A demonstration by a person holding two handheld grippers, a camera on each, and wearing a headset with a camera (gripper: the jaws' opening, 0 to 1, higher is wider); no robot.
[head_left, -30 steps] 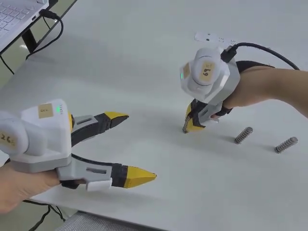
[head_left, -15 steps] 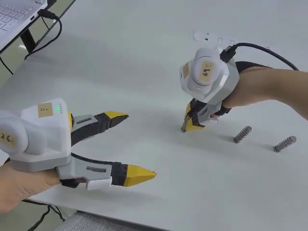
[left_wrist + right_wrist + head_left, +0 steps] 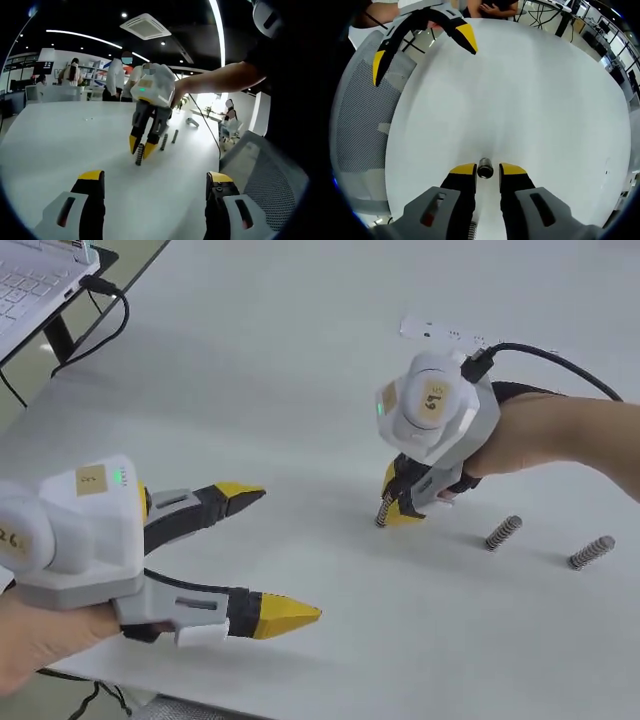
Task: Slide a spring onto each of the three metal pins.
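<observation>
My right gripper (image 3: 400, 508) points down at the white table (image 3: 300, 390), shut on a small grey spring (image 3: 383, 510) that hangs tilted with its lower end close to the tabletop. In the right gripper view the spring (image 3: 485, 168) sits end-on between the yellow fingertips (image 3: 464, 170). Two more springs (image 3: 504, 532) (image 3: 591, 552) lie flat to the right of that gripper. My left gripper (image 3: 285, 552) hovers at the lower left, open and holding nothing. From the left gripper view, the right gripper (image 3: 142, 147) and its spring (image 3: 139, 154) are straight ahead.
A laptop (image 3: 30, 270) with a black cable (image 3: 100, 310) sits at the far left corner. A white strip (image 3: 440, 332) lies behind the right gripper. A mesh chair (image 3: 365, 125) stands past the table's near edge. People stand far behind the table.
The head view has drifted, so everything sits a little lower in the picture. Both grippers hold their places; the right one stays shut on the spring.
</observation>
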